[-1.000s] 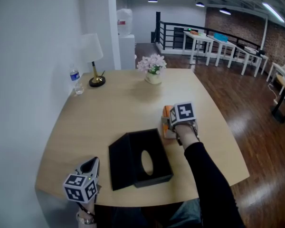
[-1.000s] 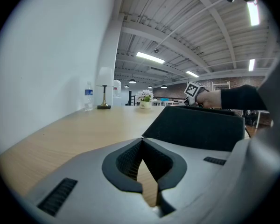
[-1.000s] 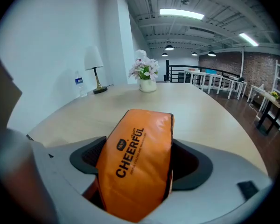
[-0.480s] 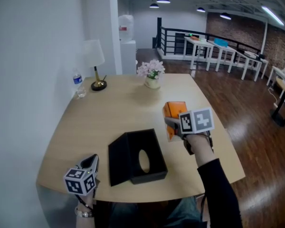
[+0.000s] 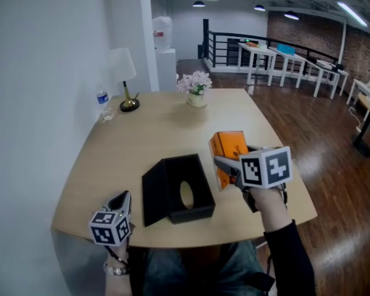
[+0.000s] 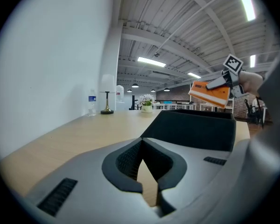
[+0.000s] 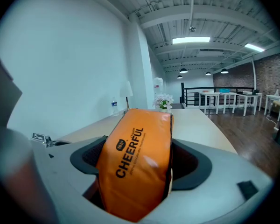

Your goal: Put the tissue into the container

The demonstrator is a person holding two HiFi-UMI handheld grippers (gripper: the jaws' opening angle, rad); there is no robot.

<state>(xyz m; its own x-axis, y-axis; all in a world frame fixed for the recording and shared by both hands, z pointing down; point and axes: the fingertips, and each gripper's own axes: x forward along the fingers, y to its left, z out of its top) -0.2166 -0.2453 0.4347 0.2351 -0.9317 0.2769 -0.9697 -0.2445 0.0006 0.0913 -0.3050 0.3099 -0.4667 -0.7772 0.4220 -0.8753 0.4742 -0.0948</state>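
Observation:
My right gripper [image 5: 225,165] is shut on an orange tissue pack [image 5: 229,153] and holds it in the air, just right of the black container [image 5: 172,193]. In the right gripper view the pack [image 7: 135,167] stands wedged between the jaws, filling the gap. The container is a black box with an oval hole in its top and a flat black panel leaning at its left side. My left gripper [image 5: 120,201] rests at the table's near left edge, shut and holding nothing. The left gripper view shows the container [image 6: 191,129] ahead and the pack [image 6: 209,93] above it.
On the far side of the wooden table [image 5: 142,140] stand a lamp [image 5: 124,73], a water bottle [image 5: 103,103] and a vase of flowers [image 5: 196,88]. A white wall runs along the left. Wooden floor lies beyond the table's right edge.
My right gripper has lifted the orange pack off the table and drawn it up and nearer to me. The left gripper has stayed where it was.

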